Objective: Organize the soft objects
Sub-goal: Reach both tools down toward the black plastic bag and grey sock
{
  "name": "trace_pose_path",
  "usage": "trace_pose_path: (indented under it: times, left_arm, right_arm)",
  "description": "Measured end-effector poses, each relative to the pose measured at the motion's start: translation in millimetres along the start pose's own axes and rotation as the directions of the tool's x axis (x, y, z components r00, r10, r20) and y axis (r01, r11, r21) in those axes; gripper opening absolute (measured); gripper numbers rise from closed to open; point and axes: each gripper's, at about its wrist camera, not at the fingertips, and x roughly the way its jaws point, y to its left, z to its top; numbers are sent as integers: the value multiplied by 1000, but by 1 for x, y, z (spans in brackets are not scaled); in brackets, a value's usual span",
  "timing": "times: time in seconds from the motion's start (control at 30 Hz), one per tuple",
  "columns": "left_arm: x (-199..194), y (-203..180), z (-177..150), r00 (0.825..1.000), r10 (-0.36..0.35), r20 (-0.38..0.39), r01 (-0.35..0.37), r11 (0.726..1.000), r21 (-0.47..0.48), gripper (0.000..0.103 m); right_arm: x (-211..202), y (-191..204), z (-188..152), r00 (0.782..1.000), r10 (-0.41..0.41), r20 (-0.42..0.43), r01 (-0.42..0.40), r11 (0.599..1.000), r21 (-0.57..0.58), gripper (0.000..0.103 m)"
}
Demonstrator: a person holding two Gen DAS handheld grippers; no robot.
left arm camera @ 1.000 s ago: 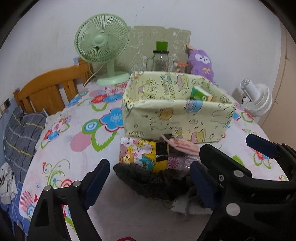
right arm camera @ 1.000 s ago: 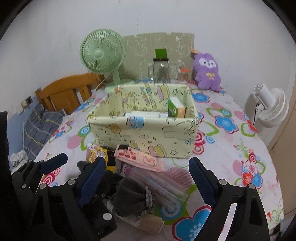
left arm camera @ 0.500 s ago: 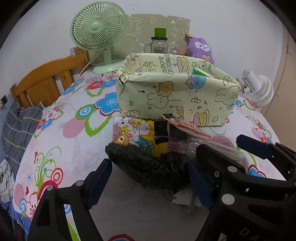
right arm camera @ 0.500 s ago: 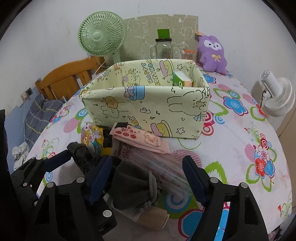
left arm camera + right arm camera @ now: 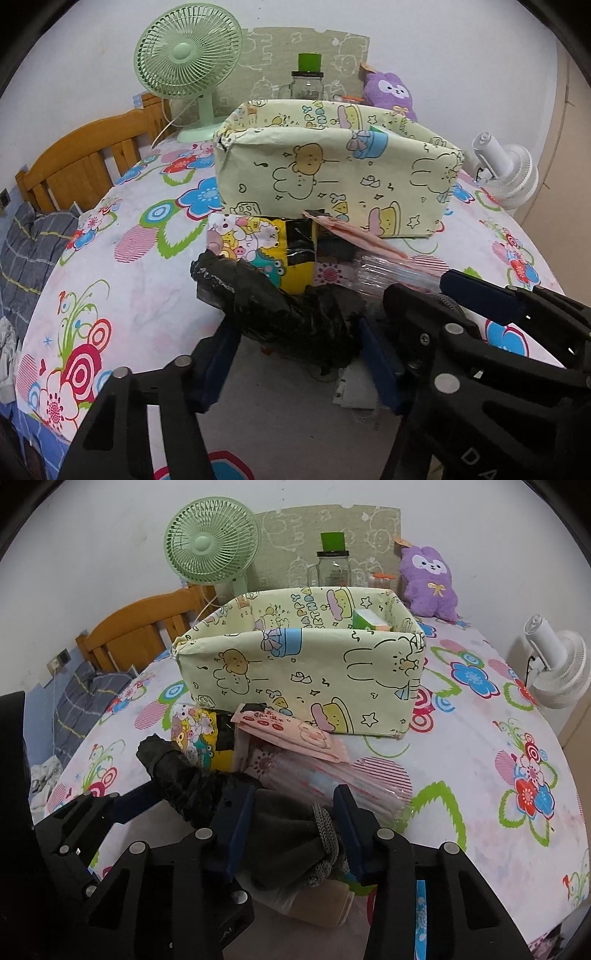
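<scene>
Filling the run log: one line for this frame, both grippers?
left gripper: closing around black fabric roll | right gripper: closing around grey knit item | fabric storage box: behind pile, green packet inside

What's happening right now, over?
Left gripper closing around black bundle. Right gripper around grey cloth. Box ahead, packets between.

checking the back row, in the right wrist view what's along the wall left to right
green fan → glass jar → purple plush → white fan
</scene>
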Motion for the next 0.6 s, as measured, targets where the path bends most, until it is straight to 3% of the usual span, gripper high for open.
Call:
trace_pose_path:
  times: [0.4,0.5,0.6]
  left_arm:
    - [-7,-2,1,1000,-2,20,2,1000,-8,53]
    - [-10,-3,3,1000,-3,26,4,1000,-9,52]
    - [-12,-4,4,1000,-4,30,4,1000,-6,52]
  right_arm:
    - [-7,-1,0,1000,1,19,-2,1000,11,38]
    - [-10,-1,1,1000,7,26,-8,1000,14,27]
    - [-11,-2,2,999,15,31,-15,1000,17,27]
